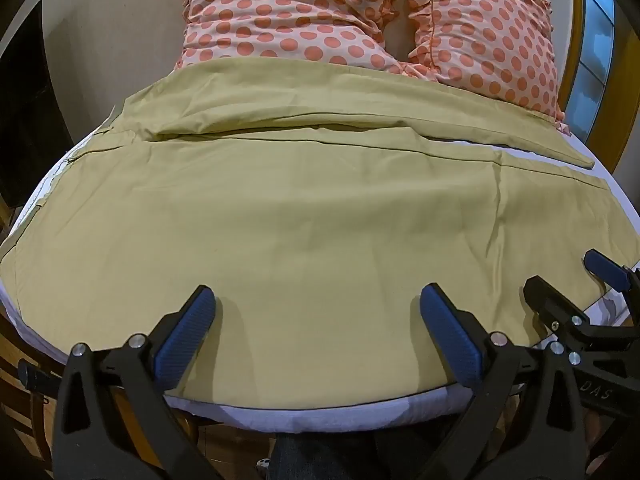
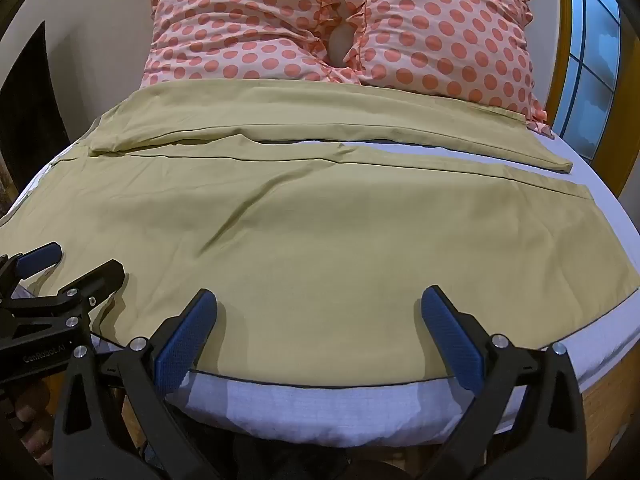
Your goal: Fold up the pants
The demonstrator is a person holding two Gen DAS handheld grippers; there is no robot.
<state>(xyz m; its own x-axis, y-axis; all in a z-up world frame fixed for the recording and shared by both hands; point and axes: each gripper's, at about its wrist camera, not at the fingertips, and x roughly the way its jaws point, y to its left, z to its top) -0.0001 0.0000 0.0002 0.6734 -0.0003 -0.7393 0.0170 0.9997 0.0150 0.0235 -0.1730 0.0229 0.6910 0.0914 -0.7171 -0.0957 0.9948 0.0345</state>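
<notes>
Wide olive-yellow pants (image 1: 304,216) lie flat across the white bed, both legs running left to right, the far leg (image 1: 320,108) against the pillows. They also show in the right wrist view (image 2: 320,232). My left gripper (image 1: 316,316) is open and empty, hovering over the near edge of the near leg. My right gripper (image 2: 318,316) is open and empty over the same near edge, further right. The right gripper shows at the right edge of the left wrist view (image 1: 568,280); the left gripper shows at the left edge of the right wrist view (image 2: 80,260).
Two pink pillows with orange polka dots (image 2: 340,28) lean at the head of the bed. The white mattress edge (image 2: 304,412) shows below the pants. A window in a yellow frame (image 2: 588,64) is at the right, a dark opening (image 1: 24,120) at the left.
</notes>
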